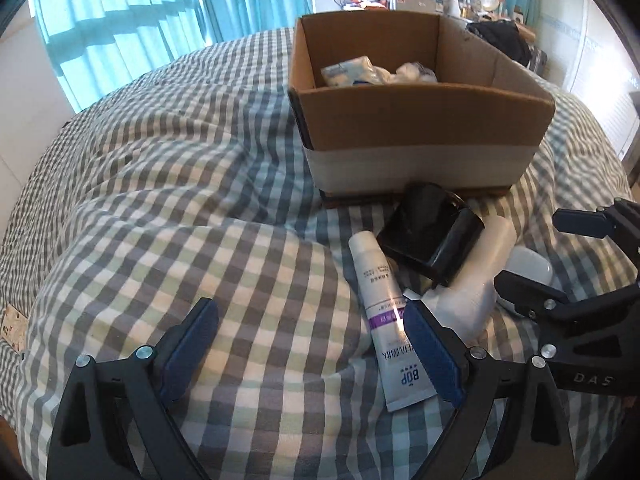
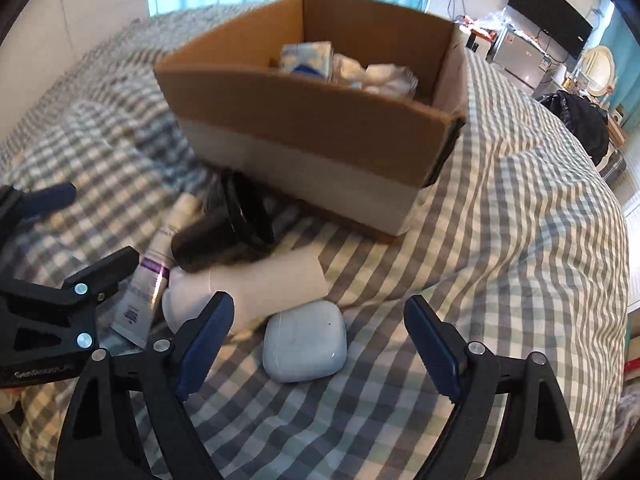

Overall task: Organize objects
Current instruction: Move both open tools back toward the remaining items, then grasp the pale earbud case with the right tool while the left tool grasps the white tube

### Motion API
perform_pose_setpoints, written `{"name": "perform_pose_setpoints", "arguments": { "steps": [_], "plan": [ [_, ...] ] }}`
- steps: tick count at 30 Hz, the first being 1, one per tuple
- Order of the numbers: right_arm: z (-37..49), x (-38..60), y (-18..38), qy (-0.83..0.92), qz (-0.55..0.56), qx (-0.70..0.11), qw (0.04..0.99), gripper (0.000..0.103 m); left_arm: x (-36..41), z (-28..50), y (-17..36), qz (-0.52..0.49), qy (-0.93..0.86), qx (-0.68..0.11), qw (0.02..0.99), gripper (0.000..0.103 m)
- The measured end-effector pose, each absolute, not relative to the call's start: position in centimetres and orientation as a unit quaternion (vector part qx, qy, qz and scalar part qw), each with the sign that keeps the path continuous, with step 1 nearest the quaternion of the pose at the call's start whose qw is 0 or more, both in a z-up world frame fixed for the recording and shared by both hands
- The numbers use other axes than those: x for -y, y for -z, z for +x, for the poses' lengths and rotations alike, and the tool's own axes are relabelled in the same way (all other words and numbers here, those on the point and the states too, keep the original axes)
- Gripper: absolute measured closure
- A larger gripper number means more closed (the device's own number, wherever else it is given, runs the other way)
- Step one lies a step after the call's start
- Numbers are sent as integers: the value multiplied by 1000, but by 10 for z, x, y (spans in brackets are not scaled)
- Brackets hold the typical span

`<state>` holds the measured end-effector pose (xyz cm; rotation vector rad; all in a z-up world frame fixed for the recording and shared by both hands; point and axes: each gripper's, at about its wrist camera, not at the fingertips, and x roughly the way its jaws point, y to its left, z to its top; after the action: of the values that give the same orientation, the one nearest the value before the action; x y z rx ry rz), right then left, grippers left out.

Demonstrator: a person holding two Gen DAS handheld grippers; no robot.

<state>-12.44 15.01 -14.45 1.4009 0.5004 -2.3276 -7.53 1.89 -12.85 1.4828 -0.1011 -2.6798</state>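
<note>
An open cardboard box (image 1: 420, 120) (image 2: 304, 136) stands on the checked bedspread and holds white packets (image 1: 376, 70) (image 2: 348, 66). In front of it lie a white tube with a purple band (image 1: 384, 312) (image 2: 148, 280), a black holder (image 1: 432, 236) (image 2: 228, 228), a white bottle (image 1: 476, 284) (image 2: 256, 284) and a white earbud case (image 2: 304, 346) (image 1: 532, 268). My left gripper (image 1: 312, 344) is open and empty, its right finger beside the tube. My right gripper (image 2: 320, 340) is open around the earbud case, above it.
The checked bedspread (image 1: 180, 200) (image 2: 520, 220) spreads left and right of the pile. Turquoise curtains (image 1: 140, 20) hang behind the bed. A TV (image 2: 552, 16), a fridge and cluttered furniture stand at the far right.
</note>
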Motion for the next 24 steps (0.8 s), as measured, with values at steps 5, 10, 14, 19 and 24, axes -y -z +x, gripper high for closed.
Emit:
{"name": "perform_pose_setpoints", "arguments": {
  "steps": [5,10,14,19,24],
  "plan": [
    [-134,-164,153,815,531,-143,182,18,-28,-75,138,500,864,61,26,7],
    [-132,-165,157,808,539,-153,180,28,-31,-78,145,511,856,72,29,7],
    [-128,-158,160,802,538,-180,187,37,-31,-76,145,512,856,71,26,7],
    [-128,-159,161,798,540,-181,195,55,-35,-80,147,518,852,75,8,7],
    [-124,-176,137,831,503,-156,182,55,-45,-84,152,527,845,94,-14,7]
  ]
}}
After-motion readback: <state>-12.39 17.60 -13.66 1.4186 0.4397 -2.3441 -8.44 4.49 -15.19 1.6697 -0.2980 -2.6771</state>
